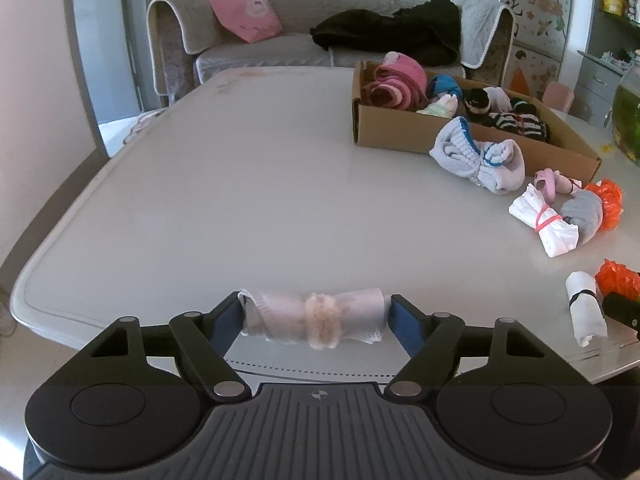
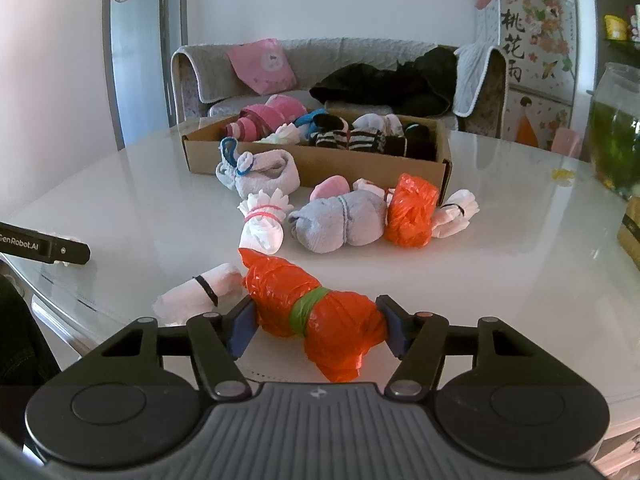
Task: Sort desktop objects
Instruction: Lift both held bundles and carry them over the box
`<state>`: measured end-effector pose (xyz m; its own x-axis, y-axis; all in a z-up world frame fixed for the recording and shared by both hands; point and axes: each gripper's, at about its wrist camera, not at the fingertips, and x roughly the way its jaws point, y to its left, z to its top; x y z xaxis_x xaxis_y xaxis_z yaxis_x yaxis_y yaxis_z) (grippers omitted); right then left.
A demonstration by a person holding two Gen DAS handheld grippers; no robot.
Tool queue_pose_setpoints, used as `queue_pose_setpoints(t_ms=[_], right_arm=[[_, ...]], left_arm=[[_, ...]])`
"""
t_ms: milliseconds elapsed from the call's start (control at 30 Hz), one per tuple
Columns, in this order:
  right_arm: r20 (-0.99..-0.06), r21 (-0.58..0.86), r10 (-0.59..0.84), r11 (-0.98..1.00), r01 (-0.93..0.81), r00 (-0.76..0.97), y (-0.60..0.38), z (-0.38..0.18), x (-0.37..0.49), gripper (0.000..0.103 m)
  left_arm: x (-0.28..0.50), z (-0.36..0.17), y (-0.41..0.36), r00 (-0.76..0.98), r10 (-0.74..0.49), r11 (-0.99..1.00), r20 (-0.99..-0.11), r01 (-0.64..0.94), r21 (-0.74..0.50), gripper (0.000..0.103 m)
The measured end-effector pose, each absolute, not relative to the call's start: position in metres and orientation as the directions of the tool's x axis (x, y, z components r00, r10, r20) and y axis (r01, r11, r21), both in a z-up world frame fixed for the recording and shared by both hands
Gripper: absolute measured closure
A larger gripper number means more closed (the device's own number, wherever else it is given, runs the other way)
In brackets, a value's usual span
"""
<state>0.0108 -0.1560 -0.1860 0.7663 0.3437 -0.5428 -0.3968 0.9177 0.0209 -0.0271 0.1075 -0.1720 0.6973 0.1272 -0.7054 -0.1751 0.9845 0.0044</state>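
White table (image 1: 248, 184), sofa (image 1: 304, 20) behind. Loose on the table by the cardboard box (image 2: 320, 162): six bundles, namely four sock rolls and one orange bag (image 2: 412, 210) close to it, plus one black-banded white roll (image 2: 200, 292) near the front edge. Left gripper (image 1: 316, 316), angled downward, is clamped on a pale sock roll (image 1: 312, 318) at the front edge. Right gripper (image 2: 316, 326), also tilted down, is clamped on a green-banded orange bag bundle (image 2: 320, 316). The box holds pink, blue, striped, black and white sock rolls.
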Motion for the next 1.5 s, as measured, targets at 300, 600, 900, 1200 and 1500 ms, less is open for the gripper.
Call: queue_pose_setpoints(t_ms=[300,600,900,1200,1500], right_arm=[[-0.521,0.084,0.358,0.925,-0.371,0.775,-0.178,-0.158,0.024,0.043],[-0.428,0.199,0.391,0.920,-0.337,0.815,-0.208,-0.093,0.079,0.043],[-0.362,0.283,0.447,0.889,-0.361,0.818,-0.207,-0.063,0.133,0.043],[-0.395,0.286,0.476,0.877,-0.387,0.786,-0.200,-0.060,0.176,0.043],[-0.472,0.296,0.488,0.872,-0.389,0.734,-0.186,-0.068,0.208,0.043]], left_arm=[[-0.024,-0.139,0.110,0.730,0.105,0.986,-0.676,-0.162,-0.023,0.022],[0.022,-0.070,0.110,0.792,0.072,0.992,-0.607,-0.118,-0.035,0.022],[0.079,-0.018,0.094,0.840,-0.007,0.999,-0.542,-0.015,-0.036,0.022],[0.133,-0.016,0.072,0.832,-0.033,0.999,-0.553,0.027,-0.019,0.022],[0.186,-0.033,0.048,0.790,-0.048,0.997,-0.611,0.077,0.020,0.022]])
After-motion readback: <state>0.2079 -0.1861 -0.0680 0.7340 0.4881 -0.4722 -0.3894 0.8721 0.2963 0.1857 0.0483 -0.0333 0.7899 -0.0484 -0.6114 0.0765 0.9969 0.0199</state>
